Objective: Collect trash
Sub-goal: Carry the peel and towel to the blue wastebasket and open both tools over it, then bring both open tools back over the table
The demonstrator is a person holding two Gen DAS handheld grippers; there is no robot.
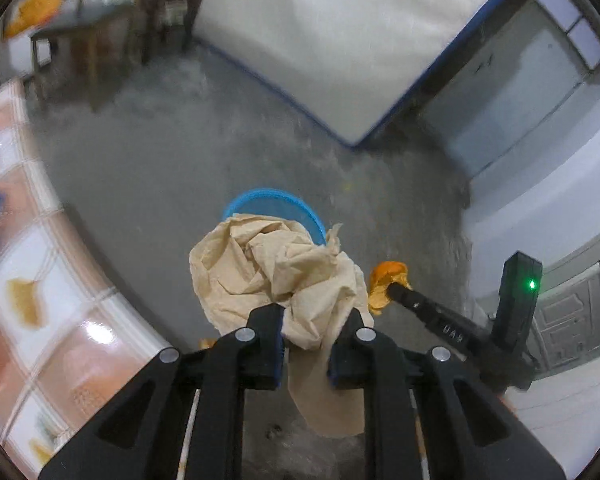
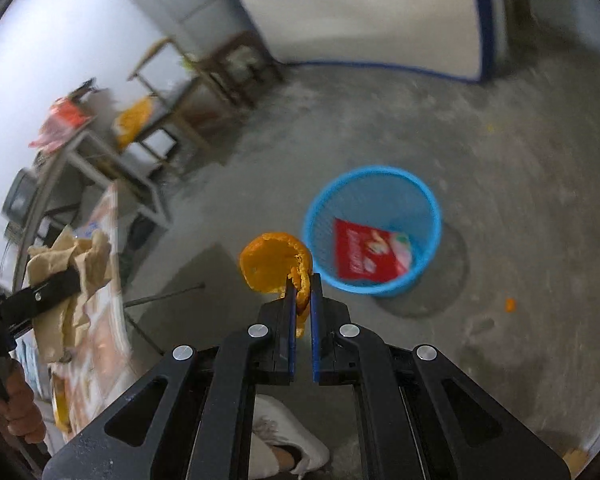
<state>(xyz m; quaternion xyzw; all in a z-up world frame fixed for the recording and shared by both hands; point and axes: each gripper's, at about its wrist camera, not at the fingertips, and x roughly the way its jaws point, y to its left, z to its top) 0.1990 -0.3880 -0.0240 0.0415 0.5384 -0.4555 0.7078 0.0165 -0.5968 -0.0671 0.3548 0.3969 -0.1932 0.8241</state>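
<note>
The left gripper [image 1: 306,320] is clamping crumpled paper [image 1: 276,272]; the right gripper [image 2: 302,284] is pinching orange peel [image 2: 274,264] near the blue basket [image 2: 434,216].

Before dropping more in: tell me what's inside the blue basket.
In the right wrist view, the blue basket holds one red printed packet lying on its bottom. In the left wrist view, crumpled paper covers most of it.

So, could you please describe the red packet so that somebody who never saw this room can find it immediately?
Look at the grey concrete floor for the round blue mesh basket standing on it. The red packet lies inside that basket, leaning against its wall. It is the only flat, printed red item there, unlike the orange peel held in the right gripper just outside the rim.
</note>
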